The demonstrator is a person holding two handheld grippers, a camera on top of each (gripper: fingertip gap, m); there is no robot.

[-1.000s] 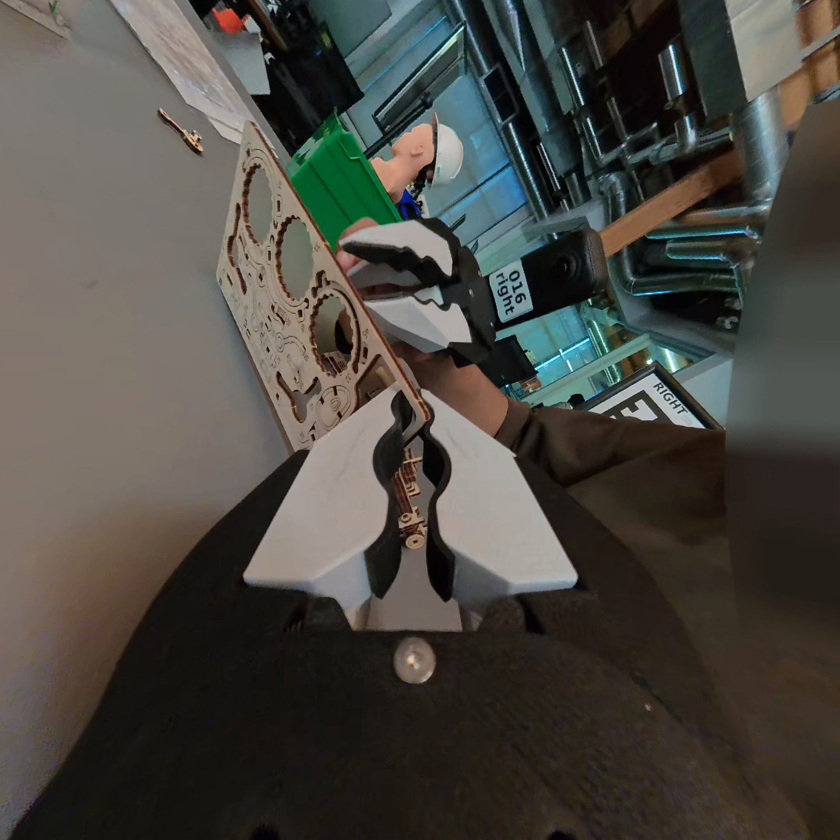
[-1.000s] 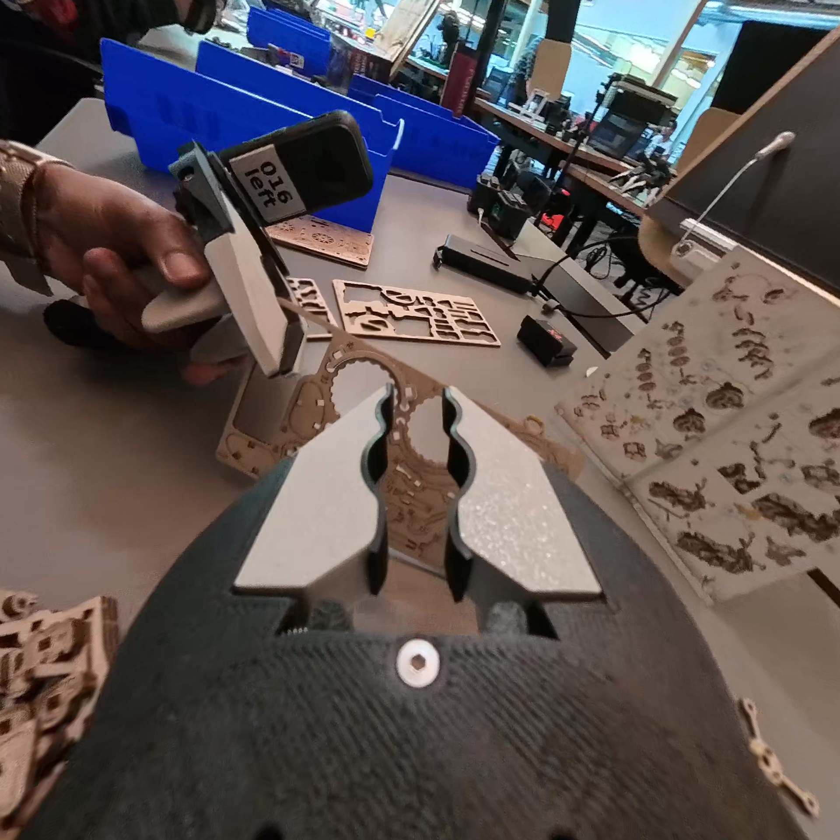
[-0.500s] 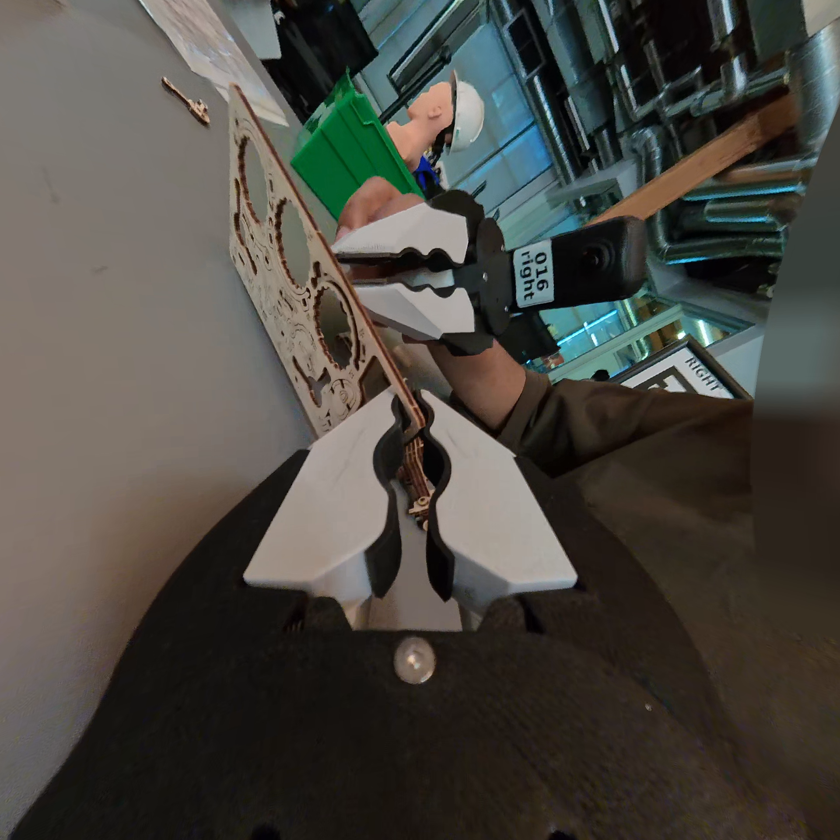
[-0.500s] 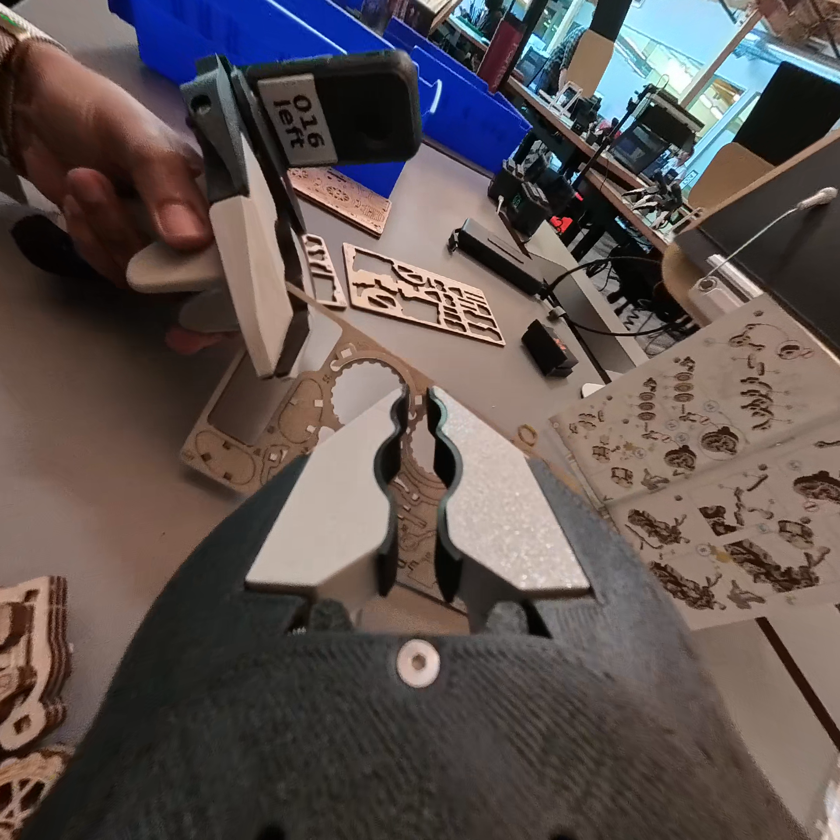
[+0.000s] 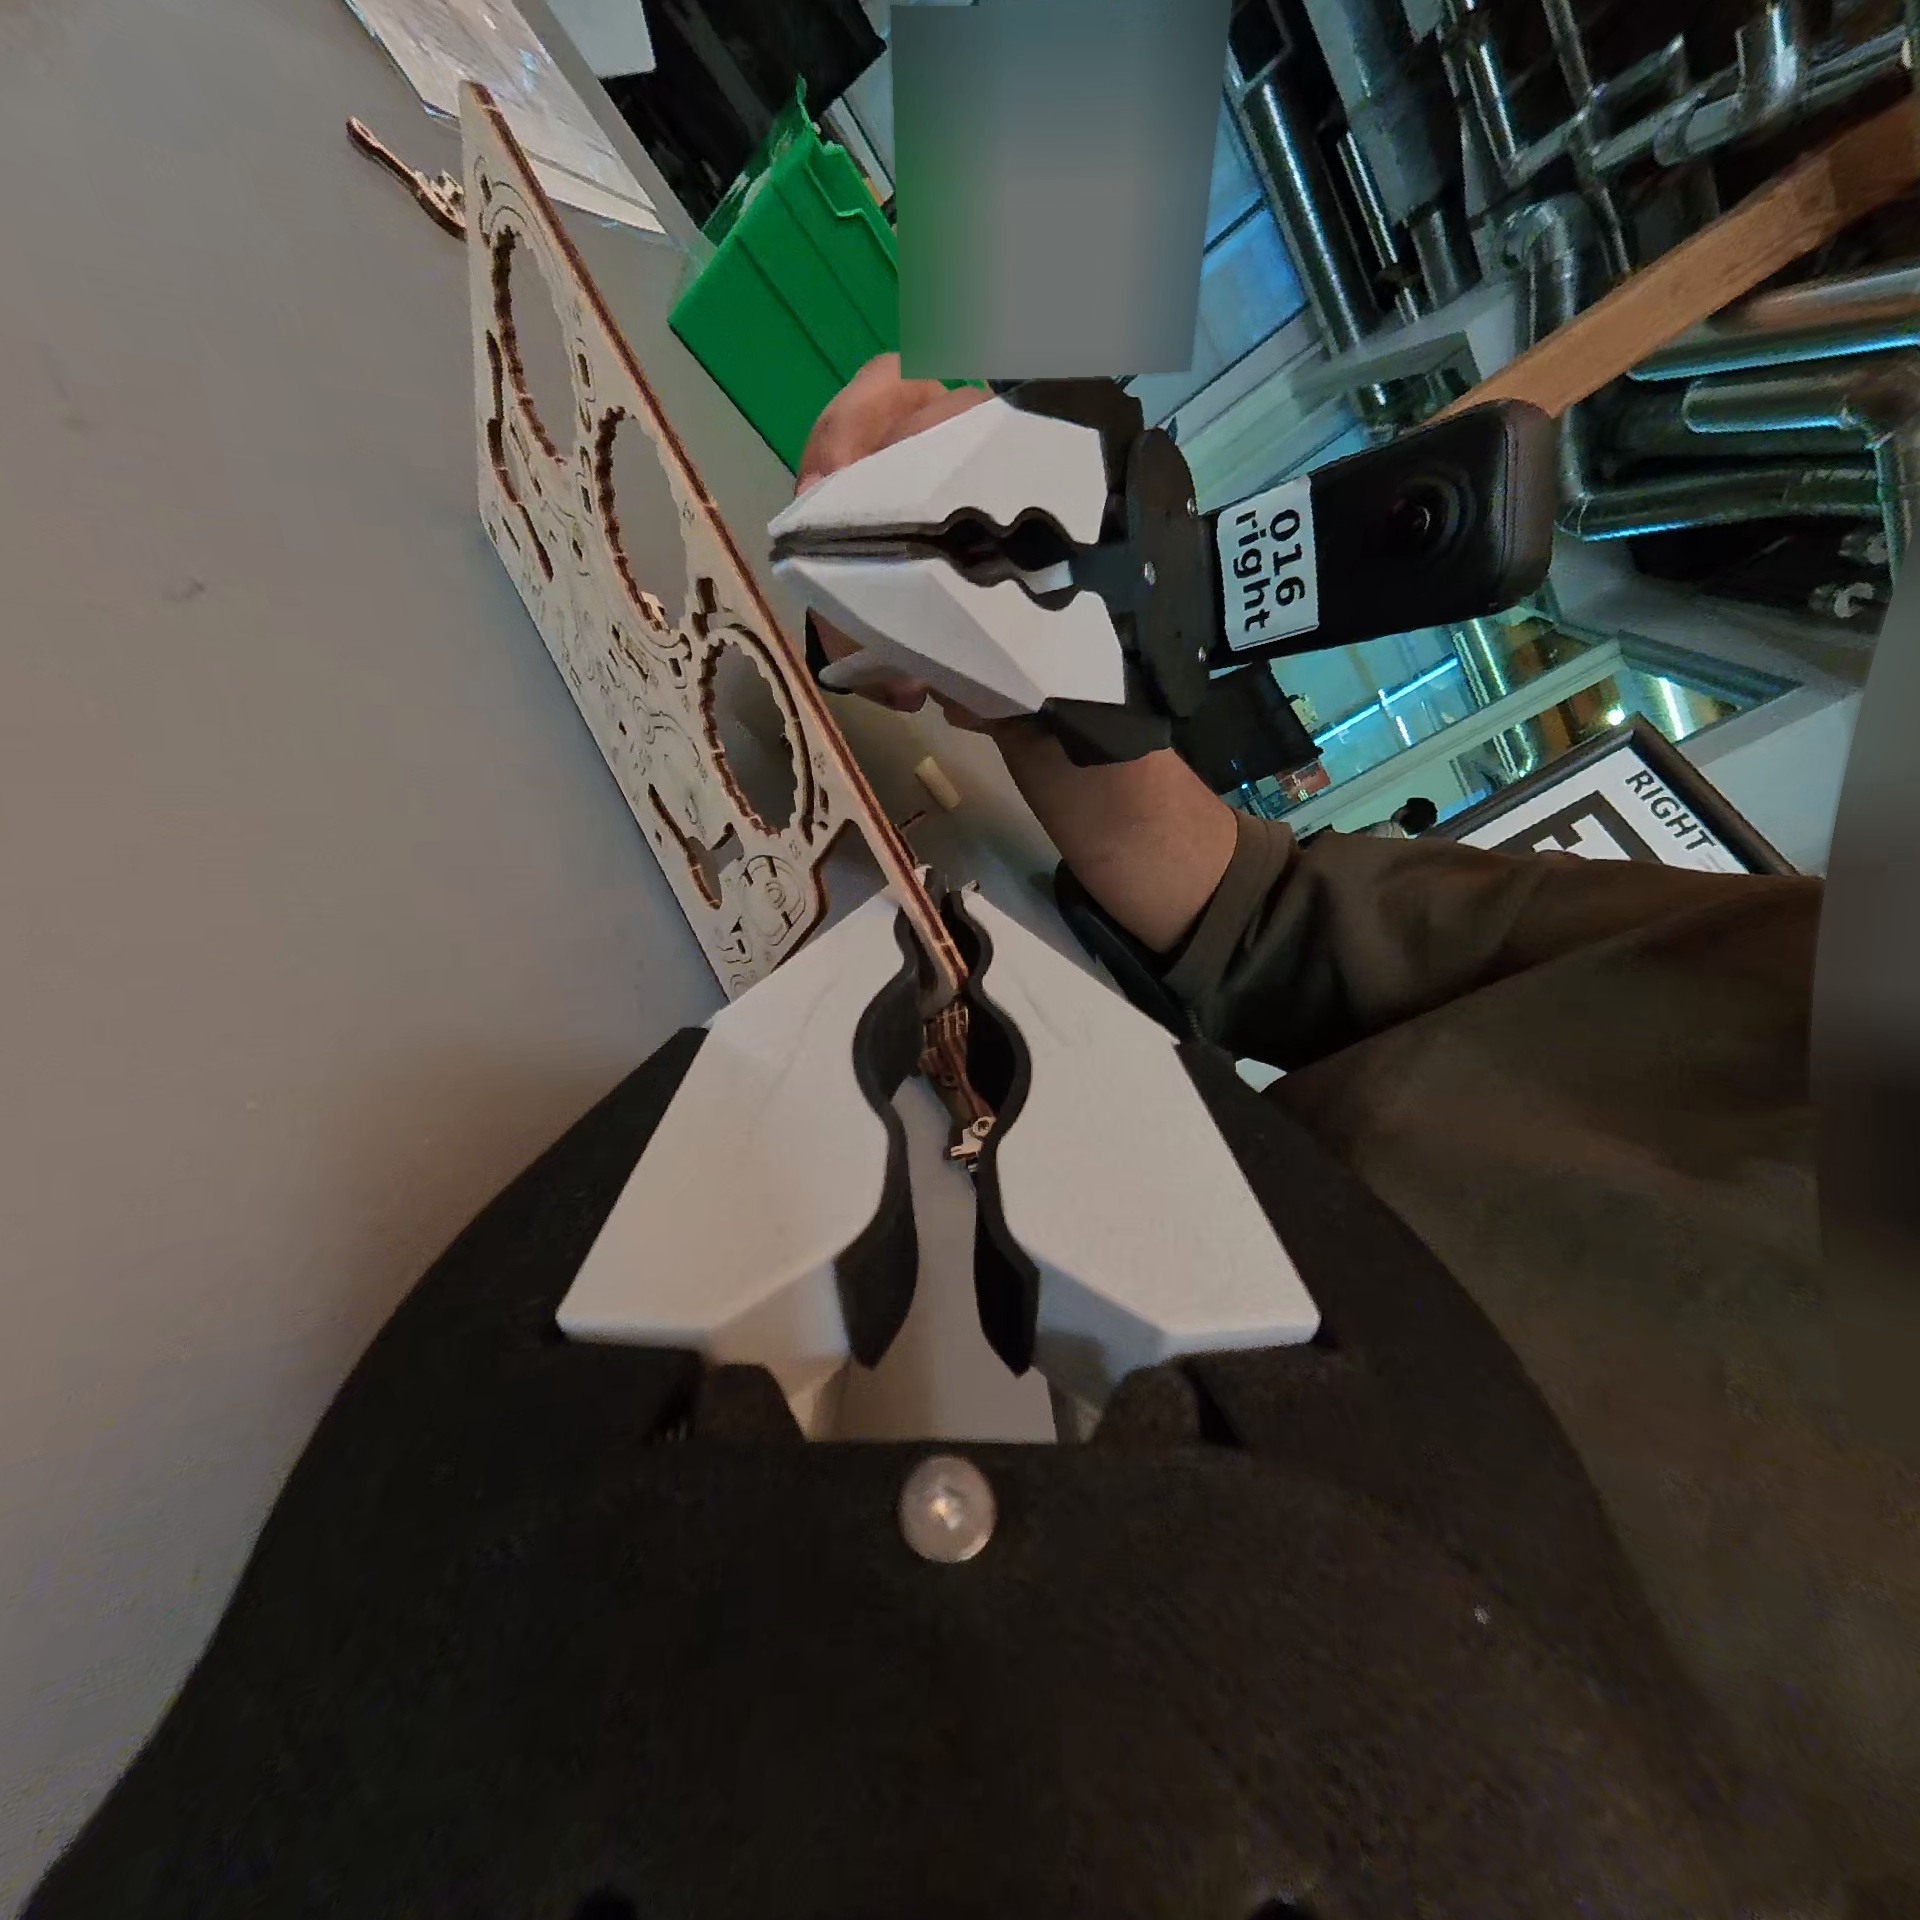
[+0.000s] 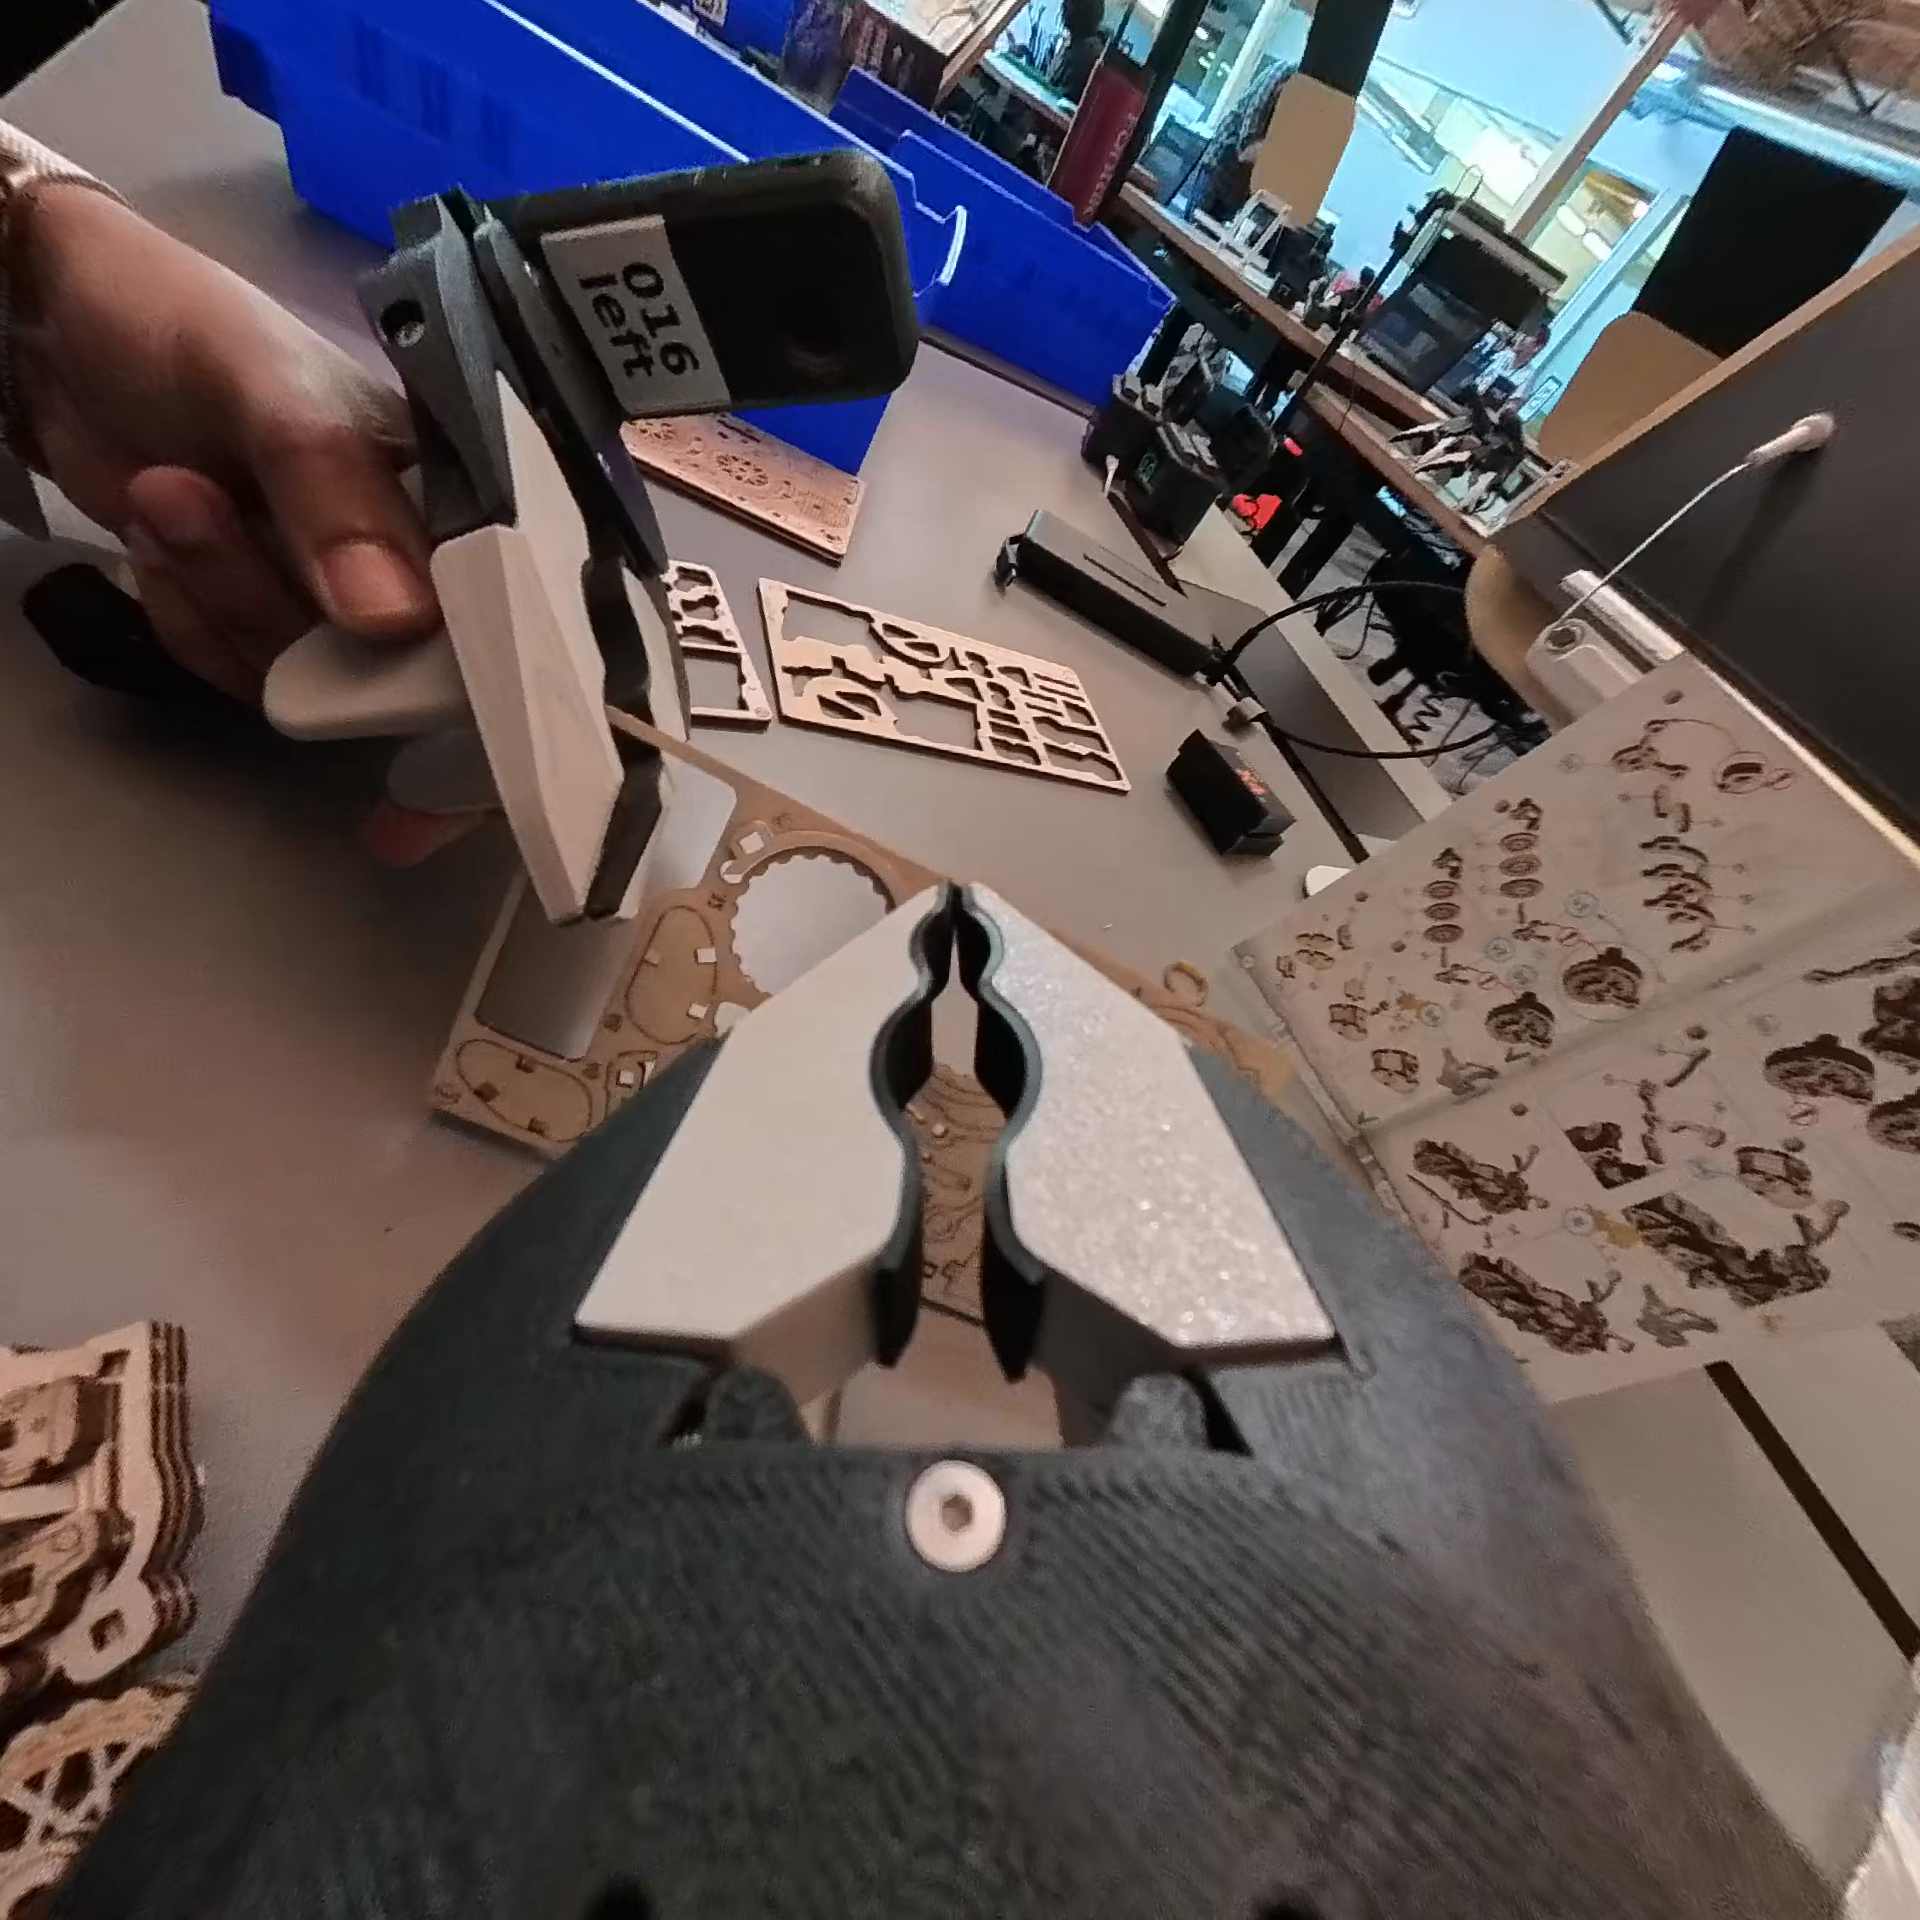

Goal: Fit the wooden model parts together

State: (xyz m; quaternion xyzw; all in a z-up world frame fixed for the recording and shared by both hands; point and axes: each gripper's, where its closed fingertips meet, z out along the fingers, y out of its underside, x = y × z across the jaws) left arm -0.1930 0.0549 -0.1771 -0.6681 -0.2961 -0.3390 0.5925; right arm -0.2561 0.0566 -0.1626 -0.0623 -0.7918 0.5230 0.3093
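Note:
A laser-cut wooden parts sheet (image 5: 675,769) with three round toothed holes stands tilted on its edge on the grey table. My left gripper (image 5: 940,914) is shut on its near corner. In the right wrist view the same sheet (image 6: 675,977) rests with one edge on the table, and the left gripper (image 6: 597,914) clamps it from above. My right gripper (image 6: 954,896) is shut with nothing between its fingers. It hovers just above the sheet's middle. In the left wrist view the right gripper (image 5: 784,542) sits beside the sheet's upper face, close to the holes.
Two more wooden sheets (image 6: 935,696) lie behind, near blue bins (image 6: 623,135). A printed instruction sheet (image 6: 1610,1039) lies at the right. A partly built wooden model (image 6: 83,1455) sits at the lower left. A green bin (image 5: 790,291) and a small loose wooden part (image 5: 405,171) are farther off. My hands' fingertips stand some 6 centimeters from each other.
My right gripper has gone from open to shut and moved closer over the sheet. My left gripper still holds the sheet, tipped more on edge.

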